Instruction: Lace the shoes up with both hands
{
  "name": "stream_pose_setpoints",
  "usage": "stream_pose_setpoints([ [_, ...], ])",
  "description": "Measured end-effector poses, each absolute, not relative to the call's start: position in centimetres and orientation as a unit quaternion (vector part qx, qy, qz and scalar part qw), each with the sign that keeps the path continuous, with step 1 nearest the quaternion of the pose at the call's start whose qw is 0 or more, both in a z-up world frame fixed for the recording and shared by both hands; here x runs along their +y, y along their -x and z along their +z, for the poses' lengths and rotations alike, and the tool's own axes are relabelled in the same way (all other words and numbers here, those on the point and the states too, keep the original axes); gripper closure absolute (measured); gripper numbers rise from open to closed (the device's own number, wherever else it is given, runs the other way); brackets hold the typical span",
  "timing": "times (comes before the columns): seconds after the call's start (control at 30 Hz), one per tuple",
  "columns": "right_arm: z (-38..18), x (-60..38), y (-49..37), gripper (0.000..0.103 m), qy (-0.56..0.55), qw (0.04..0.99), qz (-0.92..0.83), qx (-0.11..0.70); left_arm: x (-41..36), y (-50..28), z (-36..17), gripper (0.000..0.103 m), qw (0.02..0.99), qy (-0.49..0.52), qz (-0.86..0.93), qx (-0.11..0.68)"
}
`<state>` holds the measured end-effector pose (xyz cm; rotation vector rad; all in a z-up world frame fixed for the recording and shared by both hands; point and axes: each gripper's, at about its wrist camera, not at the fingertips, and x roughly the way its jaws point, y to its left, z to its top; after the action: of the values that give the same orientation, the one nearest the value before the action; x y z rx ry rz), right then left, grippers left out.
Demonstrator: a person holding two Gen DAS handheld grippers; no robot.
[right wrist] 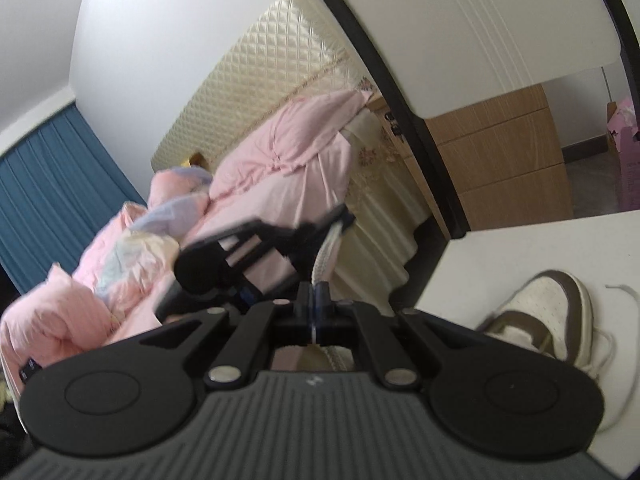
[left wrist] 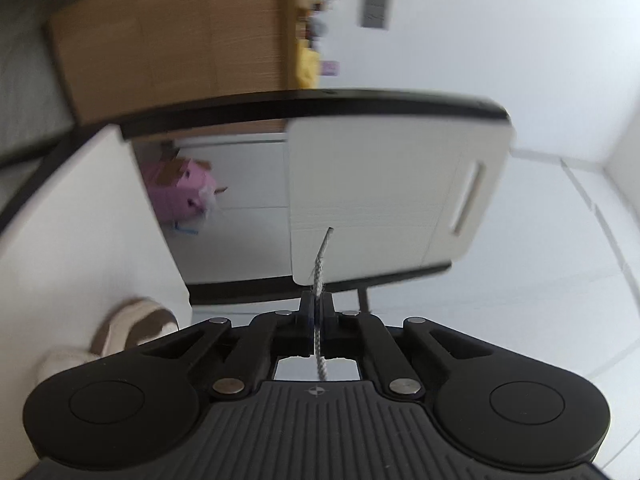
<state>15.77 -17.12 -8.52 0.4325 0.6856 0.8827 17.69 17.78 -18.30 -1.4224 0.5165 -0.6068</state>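
A brown and white shoe (right wrist: 548,312) lies on the white bench (right wrist: 520,248) at the lower right of the right wrist view, toe toward the upper right, loose lace trailing beside it. In the left wrist view it sits low at the lower left (left wrist: 132,328). Both claws are lifted off it, each pinching a stretch of lace. The left claw (left wrist: 317,306) is pressed together on a grey lace (left wrist: 320,276) whose stiff tip points straight up the frame. The right claw (right wrist: 314,294) is pressed on a white lace (right wrist: 326,256) running up toward the other claw (right wrist: 248,256), just ahead. A bed (right wrist: 280,152) lies behind. Which eyelets are threaded cannot be seen.
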Motion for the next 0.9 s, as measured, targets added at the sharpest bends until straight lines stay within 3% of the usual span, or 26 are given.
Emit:
stream_pose_setpoints([
  [0.1, -8.6, -18.0, -15.3, 0.094, -0.189, 0.828, 0.416, 0.324, 17.7, -17.7, -18.1, 0.101, 0.698, 0.621, -0.266, 0.240],
  [0.17, -8.9, -19.3, -15.1, 0.080, -0.182, 0.830, 0.417, 0.322, 17.9, -17.6, -17.9, 0.101, 0.710, 0.611, -0.259, 0.235],
  [0.23, -9.1, -20.9, -15.4, 0.074, -0.185, 0.833, 0.413, 0.318, 18.1, -17.4, -17.5, 0.101, 0.716, 0.608, -0.264, 0.218],
  [0.4, -10.6, -24.6, -18.5, 0.073, -0.158, 0.866, 0.344, 0.326, 18.1, -17.3, -16.9, 0.100, 0.744, 0.585, -0.253, 0.200],
  [0.67, -16.7, -23.4, -25.6, 0.073, 0.053, 0.880, 0.244, 0.405, 17.1, -18.7, -16.7, 0.100, 0.769, 0.551, -0.255, 0.200],
  [0.9, -19.7, -23.8, -28.1, 0.075, 0.090, 0.873, 0.220, 0.426, 16.0, -20.4, -17.0, 0.100, 0.779, 0.526, -0.258, 0.224],
])
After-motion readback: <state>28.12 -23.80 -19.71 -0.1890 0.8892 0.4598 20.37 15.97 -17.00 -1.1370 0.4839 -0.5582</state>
